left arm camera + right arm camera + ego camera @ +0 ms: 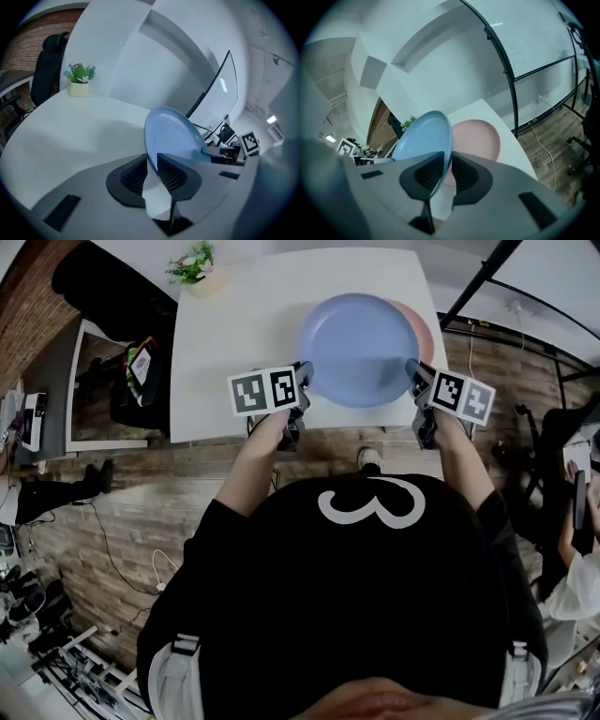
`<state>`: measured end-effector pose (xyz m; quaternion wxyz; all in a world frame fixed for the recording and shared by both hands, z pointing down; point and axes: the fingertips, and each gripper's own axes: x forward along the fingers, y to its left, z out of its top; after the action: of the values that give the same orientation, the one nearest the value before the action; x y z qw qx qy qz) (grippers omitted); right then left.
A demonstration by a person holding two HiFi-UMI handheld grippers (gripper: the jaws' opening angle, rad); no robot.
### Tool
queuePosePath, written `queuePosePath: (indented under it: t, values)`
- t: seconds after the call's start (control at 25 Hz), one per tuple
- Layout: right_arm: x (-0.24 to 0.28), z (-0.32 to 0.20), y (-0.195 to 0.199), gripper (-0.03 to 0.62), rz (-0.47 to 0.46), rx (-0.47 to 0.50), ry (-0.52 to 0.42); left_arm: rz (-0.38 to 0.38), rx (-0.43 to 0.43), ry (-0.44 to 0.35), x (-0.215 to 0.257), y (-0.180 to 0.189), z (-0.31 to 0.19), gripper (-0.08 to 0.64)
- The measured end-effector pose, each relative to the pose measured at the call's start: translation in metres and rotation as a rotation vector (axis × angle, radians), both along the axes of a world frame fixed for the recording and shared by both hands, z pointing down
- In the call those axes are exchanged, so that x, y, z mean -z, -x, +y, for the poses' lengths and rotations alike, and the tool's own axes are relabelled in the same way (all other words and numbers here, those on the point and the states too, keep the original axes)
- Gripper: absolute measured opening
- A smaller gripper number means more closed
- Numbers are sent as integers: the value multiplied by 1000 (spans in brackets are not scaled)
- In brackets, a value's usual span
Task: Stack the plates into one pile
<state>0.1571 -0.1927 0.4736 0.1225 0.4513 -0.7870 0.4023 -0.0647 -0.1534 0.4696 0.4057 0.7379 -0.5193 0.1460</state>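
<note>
Over the pink plate (427,329) on the counter (234,343), you are holding the blue plate (359,348), with the left gripper (305,386) and right gripper (412,377) fingers pinching opposite rims. Keep it level and centre it.

Upper plate (361,348) over the 1 o'clock area of the table (234,352), lower plate (425,329) beneath it showing at 2 o'clock, potted plant (197,266) at table's 11 o'clock corner

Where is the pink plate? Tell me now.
In the head view, the pink plate lies at the right side of the white table, mostly hidden beneath the blue plate.
</note>
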Motion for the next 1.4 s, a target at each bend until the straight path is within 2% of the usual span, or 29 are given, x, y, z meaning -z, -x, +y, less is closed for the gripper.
queuePosePath:
  t: [0.44,1.4]
  values:
    - [-8,-25,-52,66,-1,-47,24,-6,-48,22,-9,-51,-33,75]
    - [-54,-70,-75,66,4,-37,118,-32,-42,102,-52,-74,-74,77]
